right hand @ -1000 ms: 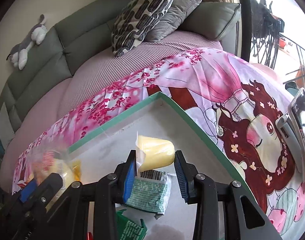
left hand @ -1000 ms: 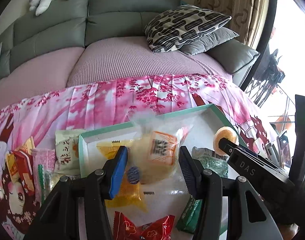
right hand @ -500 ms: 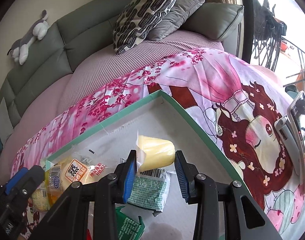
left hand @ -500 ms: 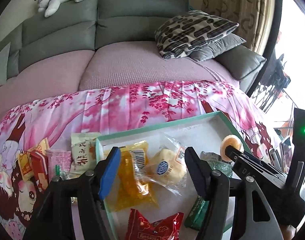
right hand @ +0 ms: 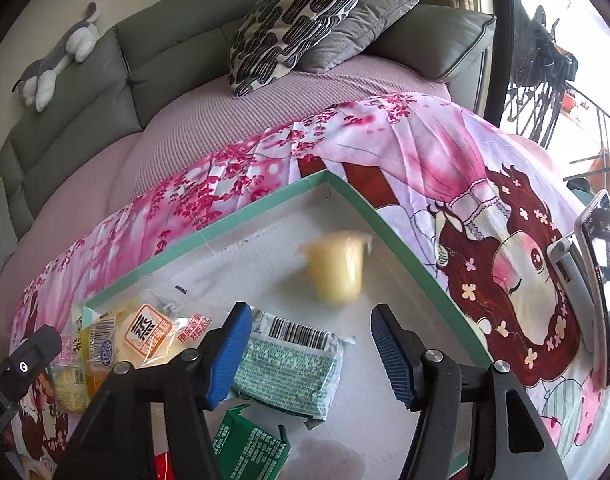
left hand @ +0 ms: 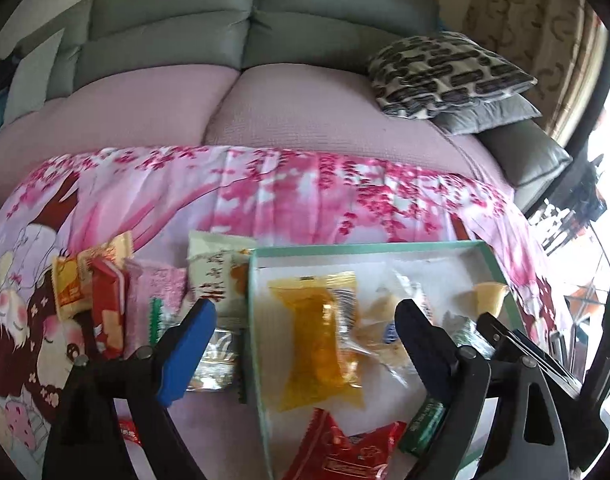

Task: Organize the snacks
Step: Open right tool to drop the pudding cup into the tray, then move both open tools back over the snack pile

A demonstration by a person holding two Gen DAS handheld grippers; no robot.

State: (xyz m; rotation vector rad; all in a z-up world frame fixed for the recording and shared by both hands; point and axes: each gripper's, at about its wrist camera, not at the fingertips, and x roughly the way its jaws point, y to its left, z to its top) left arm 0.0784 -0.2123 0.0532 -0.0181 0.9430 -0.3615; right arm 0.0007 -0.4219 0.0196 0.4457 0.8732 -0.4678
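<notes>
In the left wrist view my left gripper [left hand: 301, 340] hangs over the left end of the green-rimmed tray [left hand: 365, 249], jaws opening and touching nothing. Below it lie a yellow packet [left hand: 321, 336] and a clear-wrapped bun [left hand: 379, 330], both loose in the tray. My right gripper [right hand: 311, 356] is opening too, with nothing pressed between its pads. A yellow jelly cup [right hand: 339, 266] lies free, blurred, on the tray floor ahead of its fingertips. A green-and-white packet [right hand: 289, 364] lies under its left finger. The bun [right hand: 145, 332] rests near the tray's left corner.
Several snack packets lie on the pink cloth left of the tray: a white one [left hand: 217, 276], a pink one [left hand: 157, 296], a red one [left hand: 109, 304]. A red packet [left hand: 345, 452] and a green packet [right hand: 249, 444] lie in the tray's near part. A phone [right hand: 597, 280] stands right of the tray. Sofa cushions are behind.
My left gripper let go of the clear-wrapped bun, which now lies in the tray, and shifted left while spreading. My right gripper released the jelly cup, which dropped forward onto the tray floor.
</notes>
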